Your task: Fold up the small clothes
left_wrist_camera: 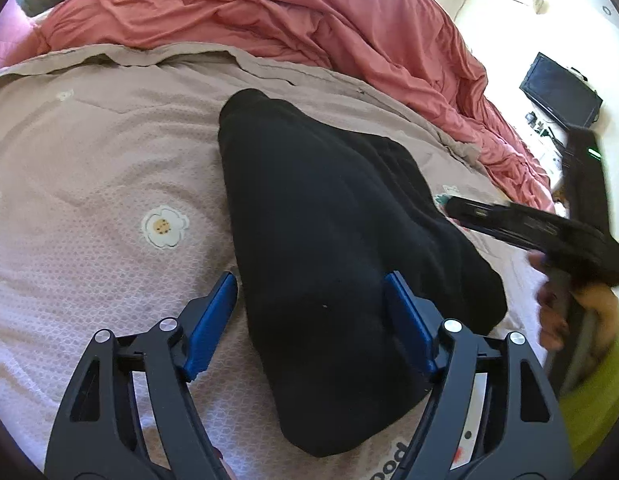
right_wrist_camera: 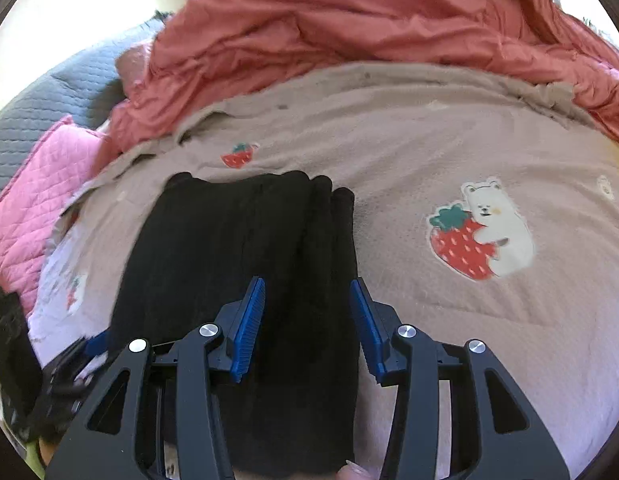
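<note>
A black knitted garment [left_wrist_camera: 329, 216] lies folded on the beige printed blanket [left_wrist_camera: 89, 184]. It also shows in the right wrist view [right_wrist_camera: 237, 264], its far end in stacked folds. My left gripper [left_wrist_camera: 311, 286] is open and hovers over the garment's near left part, its blue pads [left_wrist_camera: 213, 320] astride the cloth. My right gripper [right_wrist_camera: 307, 292] is open above the garment's right edge, its blue pads [right_wrist_camera: 249, 324] not closed on the cloth. The right gripper also appears in the left wrist view [left_wrist_camera: 549, 232], blurred, at the garment's right side.
A crumpled red duvet [left_wrist_camera: 309, 20] is heaped along the blanket's far side. A pink quilted cushion [right_wrist_camera: 37, 200] and a grey quilted pillow [right_wrist_camera: 49, 92] lie at the left. A dark monitor [left_wrist_camera: 561, 92] stands off the bed at right.
</note>
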### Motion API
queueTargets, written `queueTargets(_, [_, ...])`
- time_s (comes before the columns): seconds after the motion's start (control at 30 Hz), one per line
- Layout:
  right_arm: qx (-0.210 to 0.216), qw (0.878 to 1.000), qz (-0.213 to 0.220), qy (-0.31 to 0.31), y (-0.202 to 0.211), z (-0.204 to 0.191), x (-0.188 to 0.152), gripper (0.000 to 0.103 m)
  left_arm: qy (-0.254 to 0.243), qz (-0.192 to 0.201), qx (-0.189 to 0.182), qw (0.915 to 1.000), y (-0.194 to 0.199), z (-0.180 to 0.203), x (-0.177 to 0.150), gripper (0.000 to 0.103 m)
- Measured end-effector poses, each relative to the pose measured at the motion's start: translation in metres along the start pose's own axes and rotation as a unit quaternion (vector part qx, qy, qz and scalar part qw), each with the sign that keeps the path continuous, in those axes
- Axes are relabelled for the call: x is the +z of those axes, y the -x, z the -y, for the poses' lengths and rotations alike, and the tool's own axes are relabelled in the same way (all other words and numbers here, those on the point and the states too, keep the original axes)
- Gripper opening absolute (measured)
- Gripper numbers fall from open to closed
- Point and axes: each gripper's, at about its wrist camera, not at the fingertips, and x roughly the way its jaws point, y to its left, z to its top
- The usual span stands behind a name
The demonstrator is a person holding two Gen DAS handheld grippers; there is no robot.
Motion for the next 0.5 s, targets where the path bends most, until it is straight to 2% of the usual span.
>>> queueTargets(0.17, [0.008,1.000,-0.022,-0.015,-0.024,0.002,0.011,0.044,-0.010,0.000,-0.004,0.9999,0.001,0.004,0.000,0.069])
queueTargets(0.23, [0.009,1.000,-0.025,-0.016,-0.026,0.002,0.013,0.044,-0.010,-0.001,-0.004,0.9999,0.000,0.004,0.000,0.069])
queueTargets(0.33, [0.017,0.999,-0.025,-0.018,-0.027,0.001,0.014,0.045,-0.005,-0.003,-0.010,0.9999,-0.001,0.002,-0.001,0.076])
queueTargets(0.5, [0.035,0.999,-0.021,-0.028,-0.025,0.005,0.015,0.046,-0.010,-0.004,-0.008,0.9999,-0.001,0.006,-0.002,0.076])
